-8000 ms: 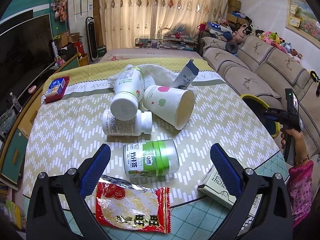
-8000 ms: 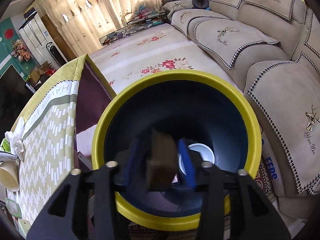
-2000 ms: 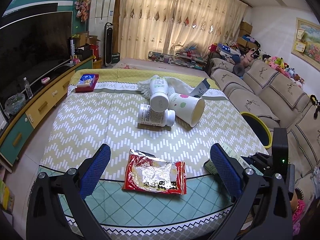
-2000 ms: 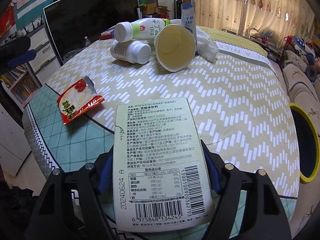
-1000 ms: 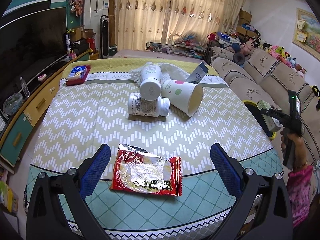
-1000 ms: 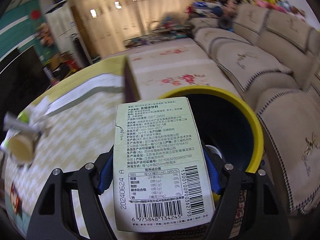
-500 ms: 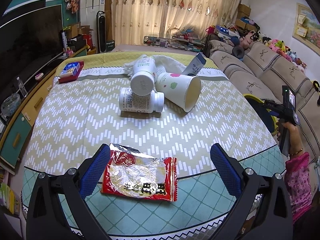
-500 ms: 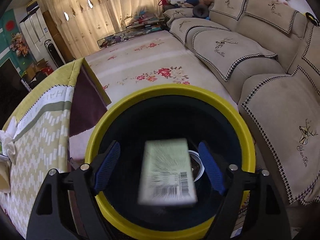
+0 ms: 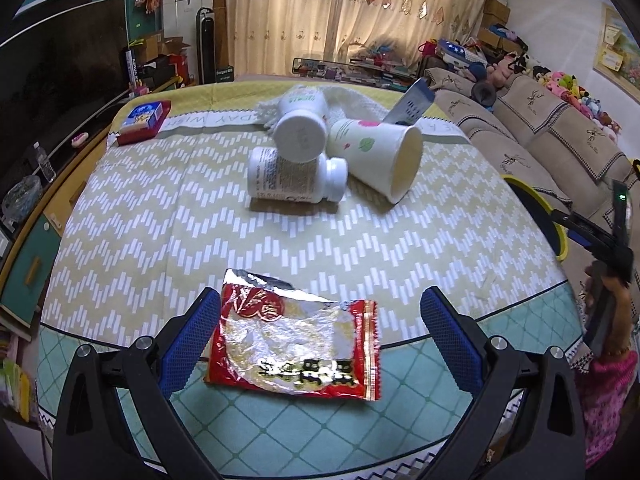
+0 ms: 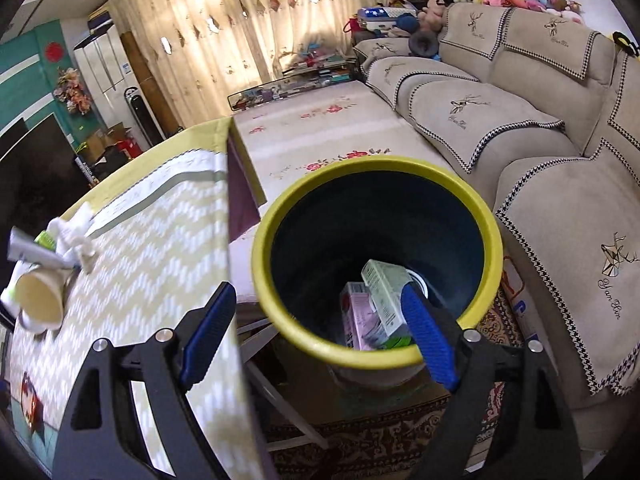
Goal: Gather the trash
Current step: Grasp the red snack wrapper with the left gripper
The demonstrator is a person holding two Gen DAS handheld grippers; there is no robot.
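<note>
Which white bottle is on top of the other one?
The white bottle with the green label, whose round flat end faces the camera. It leans on the white bottle with the black print, which lies sideways on the tablecloth.

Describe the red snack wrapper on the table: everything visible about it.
The red snack wrapper is a flat, crinkled foil pouch, red at the edges with a shiny silver middle, a round red emblem near the top and dark characters along the bottom. Its upper edge is torn open, showing silver lining. It lies flat near the table's front edge, across the line between zigzag cloth and teal diamond border. It lies between the open fingers of the left gripper, and nothing visibly touches it.
</note>
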